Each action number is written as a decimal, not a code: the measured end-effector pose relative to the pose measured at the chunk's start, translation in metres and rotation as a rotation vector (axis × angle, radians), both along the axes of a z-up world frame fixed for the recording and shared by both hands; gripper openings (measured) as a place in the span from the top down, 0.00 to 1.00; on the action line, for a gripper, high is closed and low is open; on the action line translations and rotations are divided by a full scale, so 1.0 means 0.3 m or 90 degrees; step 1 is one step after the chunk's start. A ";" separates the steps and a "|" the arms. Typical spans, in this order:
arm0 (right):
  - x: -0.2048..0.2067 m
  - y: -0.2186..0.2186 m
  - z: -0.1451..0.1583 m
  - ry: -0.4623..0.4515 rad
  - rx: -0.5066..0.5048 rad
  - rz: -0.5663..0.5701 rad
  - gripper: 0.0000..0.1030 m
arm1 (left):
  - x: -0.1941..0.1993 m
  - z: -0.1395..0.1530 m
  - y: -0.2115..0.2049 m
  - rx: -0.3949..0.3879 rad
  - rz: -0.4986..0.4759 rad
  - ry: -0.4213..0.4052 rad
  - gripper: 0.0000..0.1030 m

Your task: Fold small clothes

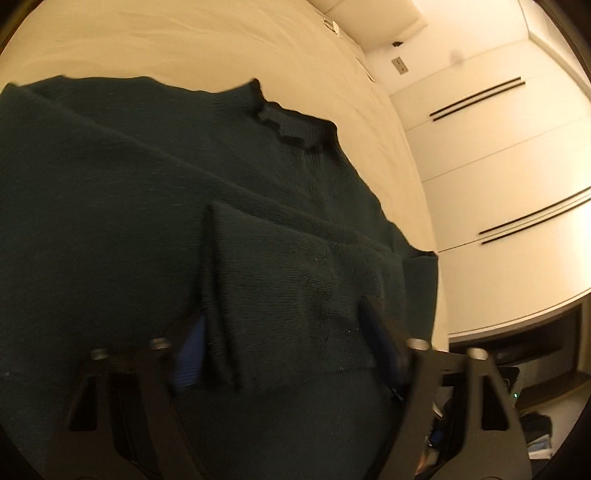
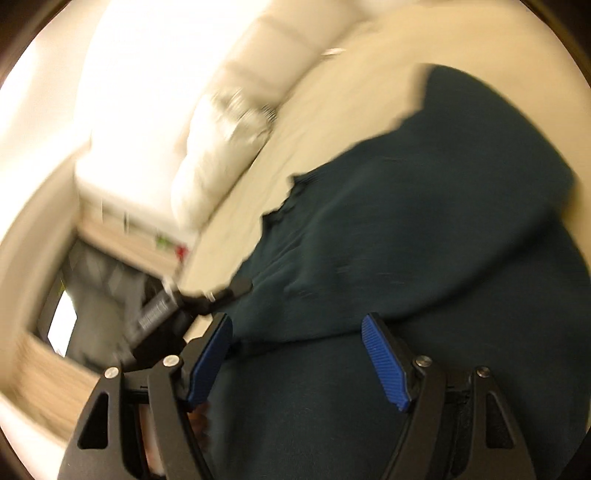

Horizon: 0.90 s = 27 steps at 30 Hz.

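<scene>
One dark green knitted sweater (image 1: 147, 206) lies spread across a cream-coloured bed (image 1: 184, 40), its ribbed collar (image 1: 295, 125) toward the far side in the left wrist view and one folded flap of the same knit (image 1: 280, 291) lying on top of the body, nearest the camera. The left gripper (image 1: 284, 343) hangs low over that flap with its two fingers set wide apart; the flap fills the gap between them and partly covers the blue pad of the near finger (image 1: 190, 350), but whether either pad touches the cloth cannot be told, and nothing is pinched. Beyond the bed's edge stands a white wardrobe (image 1: 491, 147) marked by two pairs of dark bar handles, with a dark open shelf (image 1: 517, 343) below it.

The right wrist view is heavily blurred. The right gripper (image 2: 299, 350) is likewise spread wide, its two blue ribbed pads (image 2: 384, 365) well apart above the sweater (image 2: 406, 221), holding nothing. The garment covers the lower and right part of that view, its ragged edge meeting the bare bed (image 2: 332, 96). One white pillow (image 2: 221, 147) rests against a pale headboard (image 2: 295, 29) at the far end. Off the bed's near corner, the black body of the other gripper tool (image 2: 162, 317) shows in the blur.
</scene>
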State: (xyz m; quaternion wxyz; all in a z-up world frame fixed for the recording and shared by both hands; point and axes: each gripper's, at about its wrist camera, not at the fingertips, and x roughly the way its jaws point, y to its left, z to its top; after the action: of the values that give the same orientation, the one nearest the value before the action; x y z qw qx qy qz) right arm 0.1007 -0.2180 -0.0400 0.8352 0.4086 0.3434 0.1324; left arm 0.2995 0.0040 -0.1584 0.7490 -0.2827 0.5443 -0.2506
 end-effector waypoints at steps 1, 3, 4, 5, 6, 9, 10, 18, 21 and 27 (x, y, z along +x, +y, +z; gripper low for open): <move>-0.010 -0.035 -0.017 0.002 0.038 -0.022 0.26 | 0.005 -0.008 -0.009 -0.002 0.000 0.008 0.74; -0.023 -0.104 -0.061 0.008 0.120 -0.071 0.28 | 0.011 -0.030 -0.016 -0.027 -0.005 0.023 0.90; -0.027 -0.126 -0.067 0.006 0.149 -0.082 0.28 | 0.007 -0.030 -0.016 -0.021 0.000 0.014 0.92; -0.026 -0.147 -0.082 0.004 0.181 -0.095 0.28 | 0.001 -0.024 -0.013 -0.020 0.004 0.000 0.93; -0.030 -0.163 -0.083 0.003 0.190 -0.100 0.28 | -0.004 -0.014 -0.006 -0.023 0.010 -0.013 0.93; -0.017 -0.195 -0.081 -0.010 0.211 -0.123 0.29 | -0.027 0.053 0.031 -0.016 0.033 -0.071 0.93; -0.006 -0.205 -0.079 -0.016 0.217 -0.133 0.29 | -0.034 0.080 0.045 -0.009 0.039 -0.097 0.93; 0.058 -0.325 -0.022 -0.060 0.207 -0.214 0.29 | -0.020 0.070 0.163 0.013 0.074 -0.120 0.93; 0.041 -0.351 -0.025 -0.042 0.208 -0.237 0.28 | -0.017 -0.021 0.197 0.000 0.087 -0.079 0.93; 0.009 -0.254 -0.009 -0.014 0.202 -0.176 0.23 | -0.028 -0.033 0.183 0.005 0.081 -0.099 0.93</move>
State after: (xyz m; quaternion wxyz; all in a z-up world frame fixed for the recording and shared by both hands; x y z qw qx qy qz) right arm 0.1033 -0.2942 -0.0427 0.7743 0.5765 0.2503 0.0735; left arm 0.2912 0.0588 -0.1683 0.8044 -0.2932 0.4668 -0.2214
